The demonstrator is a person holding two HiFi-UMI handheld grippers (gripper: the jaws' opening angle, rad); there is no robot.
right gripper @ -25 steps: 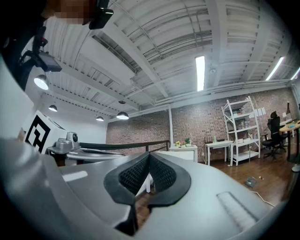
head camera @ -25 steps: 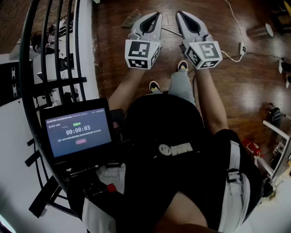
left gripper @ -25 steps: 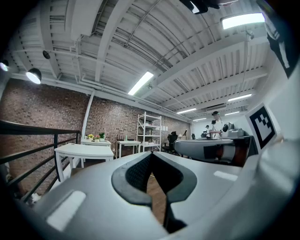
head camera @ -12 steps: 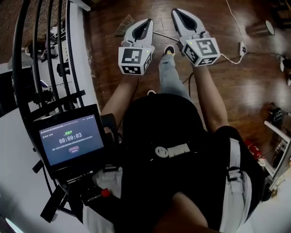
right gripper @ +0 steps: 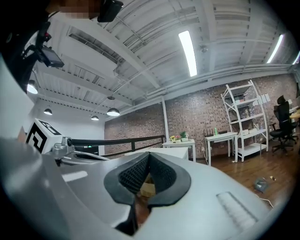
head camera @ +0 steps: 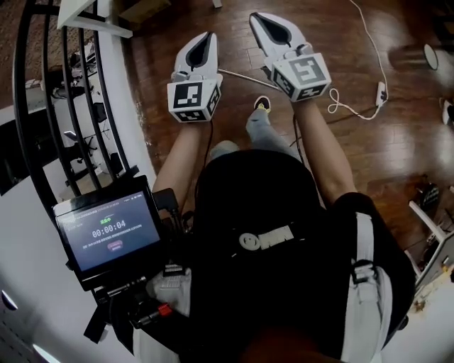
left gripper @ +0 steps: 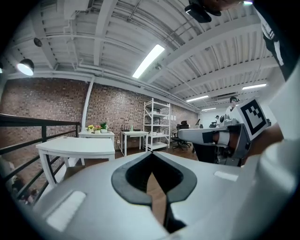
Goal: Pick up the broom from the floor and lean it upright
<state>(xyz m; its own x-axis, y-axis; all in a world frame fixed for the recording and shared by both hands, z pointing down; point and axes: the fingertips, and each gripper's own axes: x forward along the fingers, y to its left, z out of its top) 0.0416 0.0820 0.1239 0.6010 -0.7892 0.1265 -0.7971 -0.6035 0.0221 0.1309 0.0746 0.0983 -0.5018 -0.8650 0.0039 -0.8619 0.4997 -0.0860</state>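
- Broom (head camera: 241,75): only a thin pale stretch of handle shows. It lies flat on the wooden floor (head camera: 355,149), just ahead of the person's shoe (head camera: 262,105). The brush end is not in sight.
- Long axis: crosswise to the person, from the left tongs (head camera: 204,39) to the right tongs (head camera: 259,20).
- Relation: the handle lies below both tongs, which are held high and about level. Neither is clearly nearer.
- Left tongs: jaws closed together, gripping nothing.
- Right tongs: jaws closed together, gripping nothing.
- Judgement: both must open and drop to floor level before any grasp.
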